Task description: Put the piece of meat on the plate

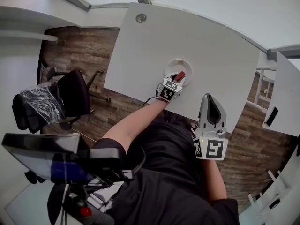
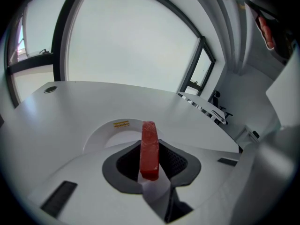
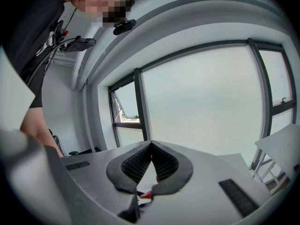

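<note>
While the piece of meat [image 2: 149, 146] stands clamped on end between my left gripper's [image 1: 174, 80] jaws, it sits over the white plate [image 2: 107, 131] on the table [image 1: 197, 36], near the middle of the head view. I judge the carry done, with only the lowering and release left. My right gripper [image 3: 151, 143], lower right in that view, has its jaws together on nothing. Whether the meat touches the plate I cannot tell. A red sliver behind the right jaws is too small to name.
</note>
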A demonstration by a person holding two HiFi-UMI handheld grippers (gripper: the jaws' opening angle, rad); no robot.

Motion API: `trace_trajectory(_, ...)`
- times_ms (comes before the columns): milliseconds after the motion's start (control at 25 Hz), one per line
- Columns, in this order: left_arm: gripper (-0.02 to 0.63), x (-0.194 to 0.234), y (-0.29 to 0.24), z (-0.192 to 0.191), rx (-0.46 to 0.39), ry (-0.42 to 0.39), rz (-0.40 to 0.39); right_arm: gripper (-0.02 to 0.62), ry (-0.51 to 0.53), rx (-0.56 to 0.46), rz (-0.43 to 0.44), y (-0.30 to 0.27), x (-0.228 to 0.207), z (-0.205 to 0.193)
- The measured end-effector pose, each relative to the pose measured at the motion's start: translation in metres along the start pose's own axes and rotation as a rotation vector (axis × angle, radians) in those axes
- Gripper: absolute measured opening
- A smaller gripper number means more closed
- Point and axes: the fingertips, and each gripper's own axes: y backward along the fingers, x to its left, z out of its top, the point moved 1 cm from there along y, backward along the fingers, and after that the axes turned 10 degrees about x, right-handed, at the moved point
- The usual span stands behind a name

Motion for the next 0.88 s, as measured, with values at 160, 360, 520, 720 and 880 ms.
trace_trajectory(160,0.098,0.004,0.003,0.001,-0.02,0.0,0.012,0.006,0.0,-0.002,0.005,-0.002,0.003,-0.001)
trace_trajectory(360,0.098,0.007,0.006,0.007,-0.067,0.023,0.002,0.006,-0.003,0.0,0.003,-0.001,0.003,-0.001)
trace_trajectory(520,0.098,0.007,0.006,0.01,-0.079,0.019,-0.008,0.006,-0.004,-0.002,0.01,0.0,0.005,-0.002)
trace_trajectory(720,0.098,0.008,0.006,0.007,-0.058,0.017,-0.006,0.006,-0.002,0.0,0.007,0.0,0.006,-0.002)
trace_trajectory(880,0.098,0.01,0.005,0.007,-0.062,0.011,0.007,0.006,-0.005,0.006,0.003,0.001,0.008,-0.005)
